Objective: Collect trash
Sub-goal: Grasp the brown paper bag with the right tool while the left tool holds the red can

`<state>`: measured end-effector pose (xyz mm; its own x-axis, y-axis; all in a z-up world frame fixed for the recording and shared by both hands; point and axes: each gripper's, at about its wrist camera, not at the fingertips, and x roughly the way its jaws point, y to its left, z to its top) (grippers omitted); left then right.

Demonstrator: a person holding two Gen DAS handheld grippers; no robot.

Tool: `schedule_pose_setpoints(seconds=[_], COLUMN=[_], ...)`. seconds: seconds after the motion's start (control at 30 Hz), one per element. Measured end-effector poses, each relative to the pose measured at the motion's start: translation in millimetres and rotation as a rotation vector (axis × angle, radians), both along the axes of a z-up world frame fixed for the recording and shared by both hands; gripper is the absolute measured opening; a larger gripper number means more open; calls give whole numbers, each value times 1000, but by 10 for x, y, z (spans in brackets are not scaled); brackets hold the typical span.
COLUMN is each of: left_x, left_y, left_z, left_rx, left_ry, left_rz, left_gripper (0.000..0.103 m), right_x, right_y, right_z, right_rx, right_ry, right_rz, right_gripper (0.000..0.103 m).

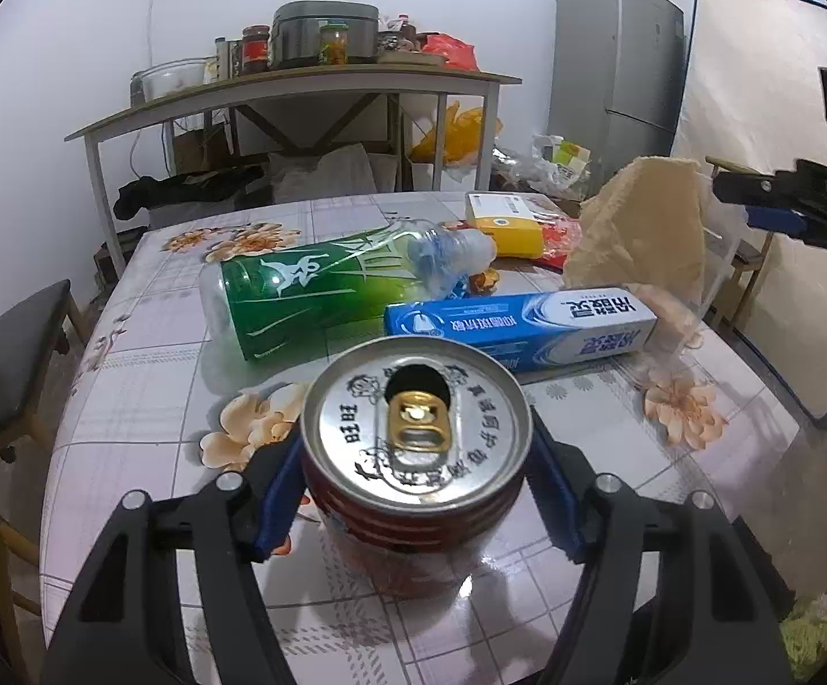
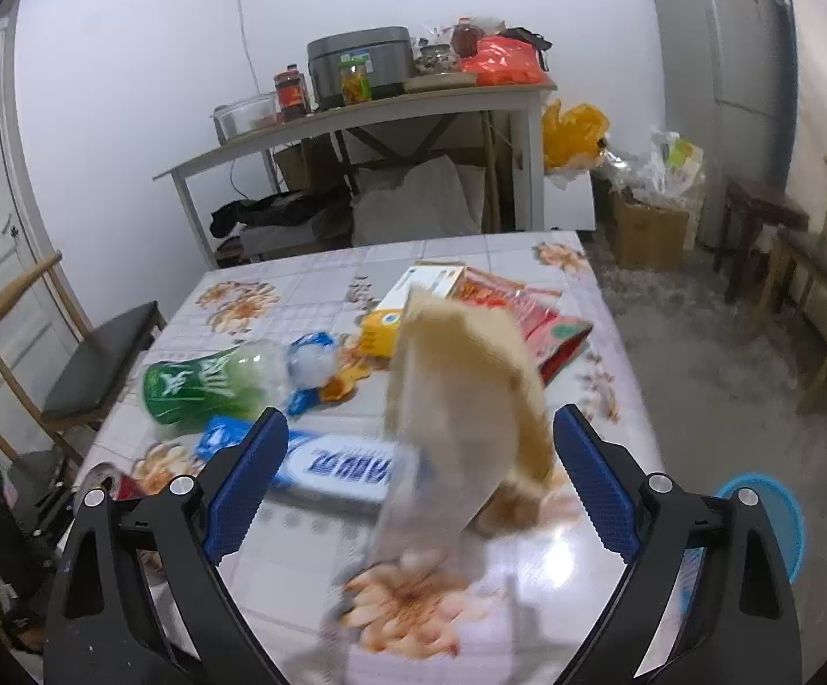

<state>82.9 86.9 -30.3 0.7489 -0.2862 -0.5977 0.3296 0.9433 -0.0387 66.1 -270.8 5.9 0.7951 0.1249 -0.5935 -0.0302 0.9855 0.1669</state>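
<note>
Opened red can [image 1: 416,456] upright, clamped in left claw [image 1: 416,491]

Past your jaws you see a shelf table [image 2: 390,108] with a grey cooker [image 2: 359,65] (jars beside it) and a fridge [image 2: 722,85].

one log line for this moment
left: fingers shut on can | right: open over crumpled bag | table: bottle, toothpaste box
</note>
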Motion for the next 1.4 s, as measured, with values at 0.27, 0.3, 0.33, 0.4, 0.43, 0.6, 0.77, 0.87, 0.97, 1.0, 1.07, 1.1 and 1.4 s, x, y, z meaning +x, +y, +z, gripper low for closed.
schedule_pose_setpoints(seconds=[0.27, 0.3, 0.33, 0.4, 0.43, 0.6, 0.77, 0.87, 0.97, 1.0, 1.07, 1.1, 1.4], left_x=[41, 39, 36, 37, 38, 59, 77, 77, 80, 79, 80, 77, 72], left_y=[-33, -33, -32, -34, -36, -48, -50, -45, -52, -53, -61, -58, -52], left_z=[6, 2, 0, -1, -1, 9, 8, 9, 9, 9, 6, 4, -6], left_rx=[-4, -6, -8, -5, -5, -7, -7, -8, -8, -8, -8, -8, -11], left_ry=[1, 1, 1, -1, -1, 0, -3, -3, -4, -5, -7, -7, -10], left_rz=[7, 7, 7, 5, 2, -4, -7, -7, -8, -9, -11, -11, -10], left_gripper=[64, 64, 64, 64, 64, 64, 64, 64, 64, 64, 64, 64, 64], right_x=[486, 510, 535, 540, 537, 548, 568, 572, 571, 572, 555, 548, 721], right_y=[3, 17, 34, 54, 63, 55, 8, -23, -72, -85, -128, -137, -208], right_z=[215, 209, 200, 175, 163, 139, 221, 290, 382, 417, 515, 547, 555], right_rx=[-95, -107, -120, -127, -126, -118, -108, -106, -83, -76, -50, -40, 66], right_ry=[42, 56, 73, 91, 99, 117, 98, 73, 44, 32, 1, -8, 55], right_rz=[92, 100, 111, 118, 124, 134, 129, 119, 104, 98, 91, 92, 131], right_gripper=[70, 62, 59, 44, 40, 8, 2, 2, 2, 2, 2, 2, 2])
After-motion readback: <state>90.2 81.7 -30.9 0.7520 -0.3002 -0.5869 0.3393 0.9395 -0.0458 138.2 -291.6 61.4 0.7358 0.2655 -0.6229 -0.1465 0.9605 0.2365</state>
